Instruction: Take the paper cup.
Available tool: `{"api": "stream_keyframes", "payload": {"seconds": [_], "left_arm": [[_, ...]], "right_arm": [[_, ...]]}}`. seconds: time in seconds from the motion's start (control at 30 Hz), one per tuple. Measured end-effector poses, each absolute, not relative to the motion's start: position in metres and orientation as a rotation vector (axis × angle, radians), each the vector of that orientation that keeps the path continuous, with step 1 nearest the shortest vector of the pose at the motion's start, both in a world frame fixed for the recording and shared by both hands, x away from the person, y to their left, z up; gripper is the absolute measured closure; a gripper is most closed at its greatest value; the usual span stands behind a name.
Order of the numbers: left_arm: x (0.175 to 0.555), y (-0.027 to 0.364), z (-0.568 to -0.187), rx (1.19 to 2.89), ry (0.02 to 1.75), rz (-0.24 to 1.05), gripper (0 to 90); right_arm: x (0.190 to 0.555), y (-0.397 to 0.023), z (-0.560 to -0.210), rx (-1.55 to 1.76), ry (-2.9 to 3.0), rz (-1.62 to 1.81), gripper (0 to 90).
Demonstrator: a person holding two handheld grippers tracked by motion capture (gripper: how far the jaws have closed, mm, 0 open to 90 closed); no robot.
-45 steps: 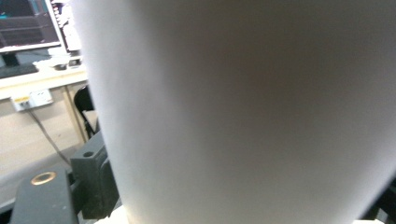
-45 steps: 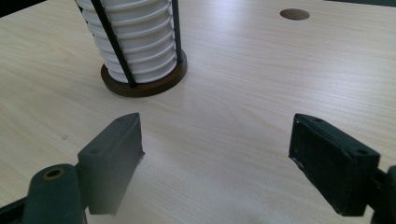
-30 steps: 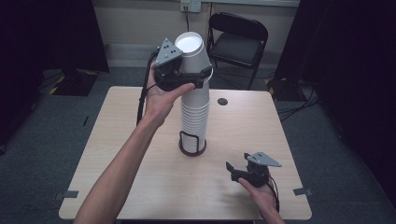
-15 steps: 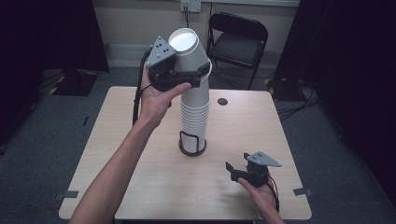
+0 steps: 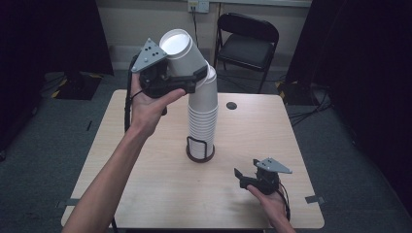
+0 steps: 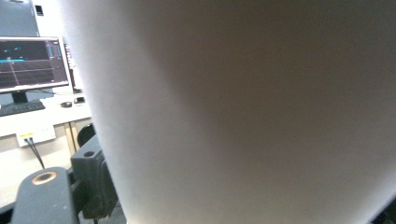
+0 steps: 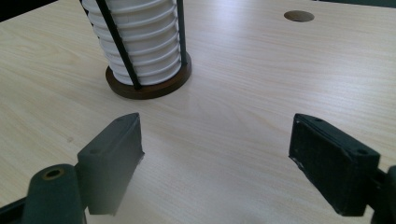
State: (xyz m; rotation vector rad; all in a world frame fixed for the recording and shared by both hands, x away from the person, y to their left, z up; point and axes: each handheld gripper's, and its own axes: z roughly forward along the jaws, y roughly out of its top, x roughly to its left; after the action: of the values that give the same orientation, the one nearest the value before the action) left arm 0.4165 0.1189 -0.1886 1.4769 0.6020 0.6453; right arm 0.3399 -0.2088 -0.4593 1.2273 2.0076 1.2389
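Observation:
A tall stack of white paper cups stands in a black wire holder on a round dark base at the middle of the table. My left gripper is shut on the top white cup, which leans up and to the left, its bottom still at the stack's top. In the left gripper view the cup's wall is right against the camera, with one black finger beside it. My right gripper rests low near the table's front right, open, nothing between its jaws, facing the stack.
The wooden table has a small round hole at its back right. A black folding chair stands behind the table. A monitor and a desk are off to one side. Dark curtains flank the room.
The left hand has carried the top cup to the left and slightly up, tilting it further off the stack. The right gripper has stayed where it was.

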Motion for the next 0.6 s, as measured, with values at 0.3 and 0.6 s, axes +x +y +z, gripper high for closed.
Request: {"api": "stream_keyframes", "payload": {"seconds": [0.3,0.6], "left_arm": [[0.410,0.137,-0.194,1.484,0.617,0.617,13.9],[0.397,0.159,-0.203,1.490,0.671,0.624,13.8]], "right_arm": [[0.340,-0.208,-0.459,1.225,2.010,1.243,17.3],[0.339,-0.207,-0.459,1.214,2.011,1.246,16.5]]}}
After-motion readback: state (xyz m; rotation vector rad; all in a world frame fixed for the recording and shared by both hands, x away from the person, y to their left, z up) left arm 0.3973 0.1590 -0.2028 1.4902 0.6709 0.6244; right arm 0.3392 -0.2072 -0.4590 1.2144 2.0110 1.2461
